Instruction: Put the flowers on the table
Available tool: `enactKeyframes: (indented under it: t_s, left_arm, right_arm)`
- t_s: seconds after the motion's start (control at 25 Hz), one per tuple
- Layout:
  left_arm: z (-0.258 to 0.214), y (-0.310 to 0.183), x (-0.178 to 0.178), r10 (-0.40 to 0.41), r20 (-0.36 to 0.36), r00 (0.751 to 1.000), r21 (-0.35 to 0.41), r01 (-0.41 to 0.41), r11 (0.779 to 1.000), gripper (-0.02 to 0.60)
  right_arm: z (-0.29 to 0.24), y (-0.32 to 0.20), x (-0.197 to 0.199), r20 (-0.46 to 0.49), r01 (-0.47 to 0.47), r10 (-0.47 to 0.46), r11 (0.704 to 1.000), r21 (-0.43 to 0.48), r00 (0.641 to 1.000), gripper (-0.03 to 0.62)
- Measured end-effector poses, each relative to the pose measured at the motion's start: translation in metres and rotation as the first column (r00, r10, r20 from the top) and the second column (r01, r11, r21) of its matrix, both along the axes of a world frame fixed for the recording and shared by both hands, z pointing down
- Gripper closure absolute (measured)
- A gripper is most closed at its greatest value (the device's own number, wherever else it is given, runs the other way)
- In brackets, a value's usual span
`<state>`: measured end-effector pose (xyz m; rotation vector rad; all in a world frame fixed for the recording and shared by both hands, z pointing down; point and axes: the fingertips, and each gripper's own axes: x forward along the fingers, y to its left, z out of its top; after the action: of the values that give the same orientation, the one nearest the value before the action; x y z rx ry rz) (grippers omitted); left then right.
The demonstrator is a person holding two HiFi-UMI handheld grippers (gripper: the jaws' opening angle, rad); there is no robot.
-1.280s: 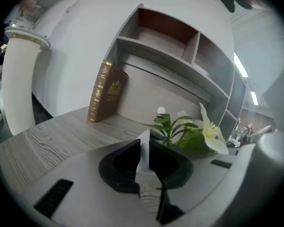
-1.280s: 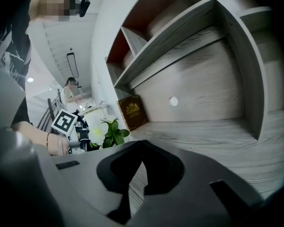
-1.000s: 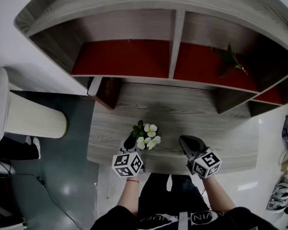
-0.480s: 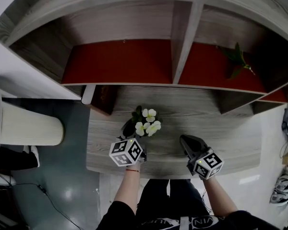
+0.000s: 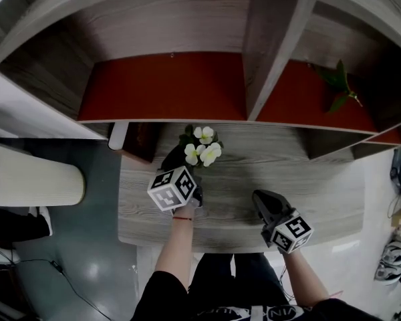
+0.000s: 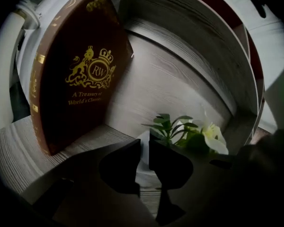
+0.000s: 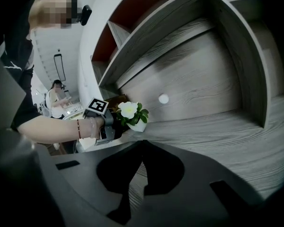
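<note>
Up at the back of the table (image 5: 301,179), just below the front edge of the shelf (image 5: 167,85), sit the flowers (image 5: 202,146): white blooms and green leaves in a small white pot (image 6: 144,171). The left gripper (image 5: 182,160) reaches forward to them, and its own view shows the jaws drawn narrow with the pot's white rim pinched between them, the blooms (image 6: 212,137) leaning off to the right of the jaw tips. From the right gripper view the flowers (image 7: 131,111) stick out past the left gripper (image 7: 114,123), low at the table top; whether the pot's base touches the wood cannot be told. Just to the left of the flowers a brown book (image 6: 71,74) with a gold crest stands upright on the table, close to the pot but apart from it. The right gripper (image 5: 266,204) rests nearer the person, well apart from the flowers, over the front right part of the table; its jaws (image 7: 141,145) meet at the tips with nothing between them. A green plant (image 5: 341,85) lies in the shelf's right compartment, far from both grippers
</note>
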<state>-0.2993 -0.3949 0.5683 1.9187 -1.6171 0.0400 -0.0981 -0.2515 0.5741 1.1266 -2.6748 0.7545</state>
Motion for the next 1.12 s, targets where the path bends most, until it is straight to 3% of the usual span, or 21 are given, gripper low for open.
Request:
enactKeyframes:
  t_s: [0.32, 0.48, 0.92, 1.12]
  left_arm:
    - [0.012, -0.009, -0.007, -0.049, -0.036, 0.998, -0.040, 0.047, 0.998, 0.523]
    - [0.011, -0.012, -0.007, -0.037, -0.036, 0.999, -0.033, 0.036, 0.999, 0.522]
    - [0.011, -0.013, -0.004, -0.009, -0.134, 0.991, -0.023, 0.006, 1.000, 0.511]
    - [0.007, -0.009, 0.001, 0.003, -0.143, 0.990, -0.022, -0.006, 1.000, 0.499]
  right_arm:
    - [0.009, -0.002, -0.003, 0.003, -0.013, 0.013, 1.000, -0.015, 1.000, 0.583]
    - [0.009, -0.002, -0.008, 0.007, -0.013, 0.013, 1.000, -0.022, 1.000, 0.582]
    - [0.016, 0.003, -0.015, -0.021, -0.009, 0.008, 0.999, -0.036, 1.000, 0.583]
    - [0.015, 0.004, -0.016, -0.020, -0.011, 0.010, 0.999, -0.031, 1.000, 0.582]
